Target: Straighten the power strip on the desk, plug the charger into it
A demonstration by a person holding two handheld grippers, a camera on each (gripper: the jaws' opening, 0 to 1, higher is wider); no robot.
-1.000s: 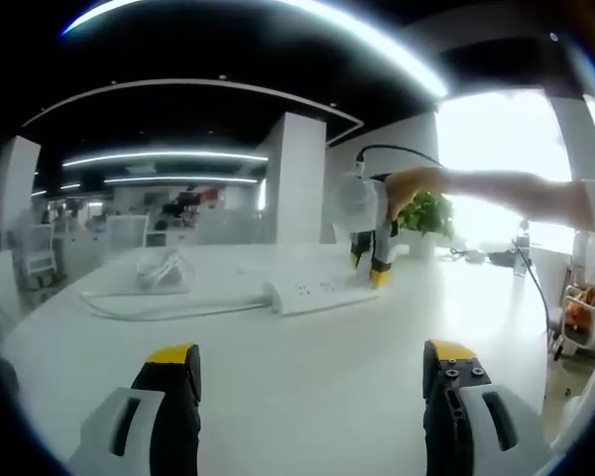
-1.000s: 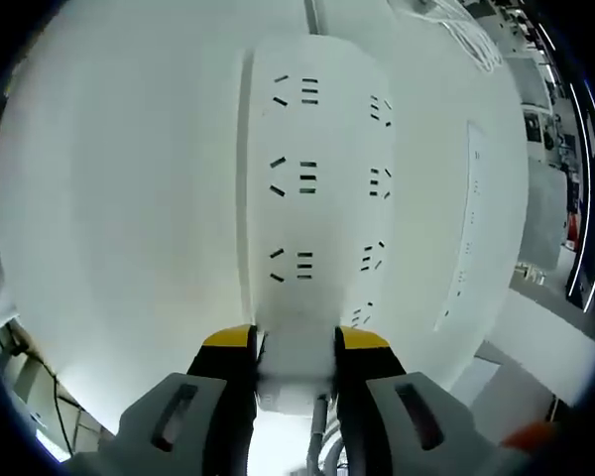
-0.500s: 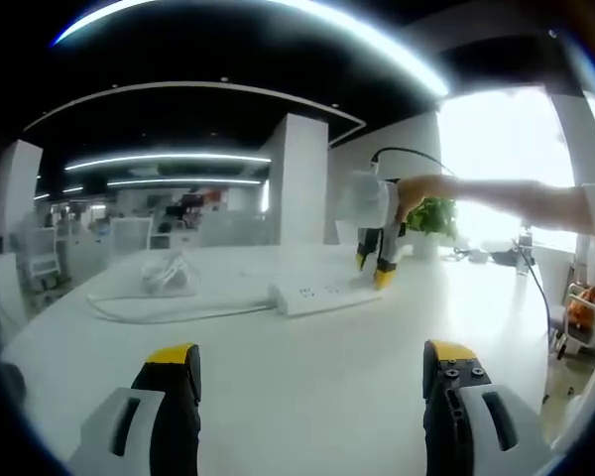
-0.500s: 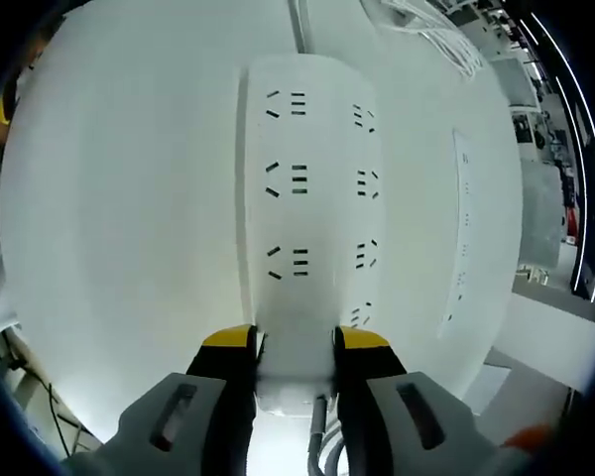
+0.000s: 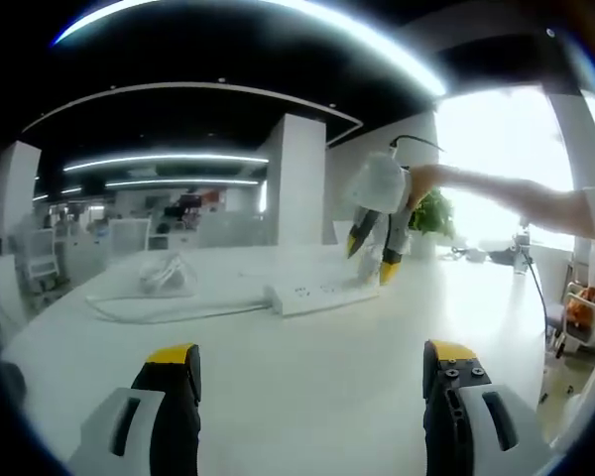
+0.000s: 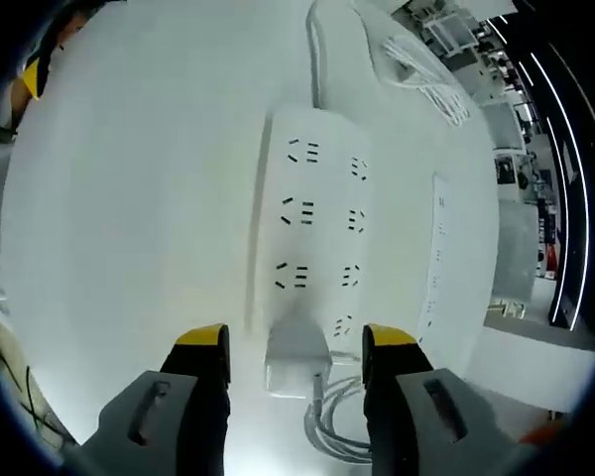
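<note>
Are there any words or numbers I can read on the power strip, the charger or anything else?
None can be read.
Power strip: socket slots, no words or numbers I can make out.
Charger: plain white, no label visible.
Strip along the desk edge: tiny marks, too small to read.
Office background in the left gripper view: too blurred for any sign.

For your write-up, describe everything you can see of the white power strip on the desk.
The power strip is a long white block, plastic by its look, lying flat on the white desk. Its top carries two rows of sockets. A white charger sits plugged in at its near end, between the right gripper's open jaws, which do not touch it. A white cord leaves its far end. In the left gripper view it lies across mid-desk.
</note>
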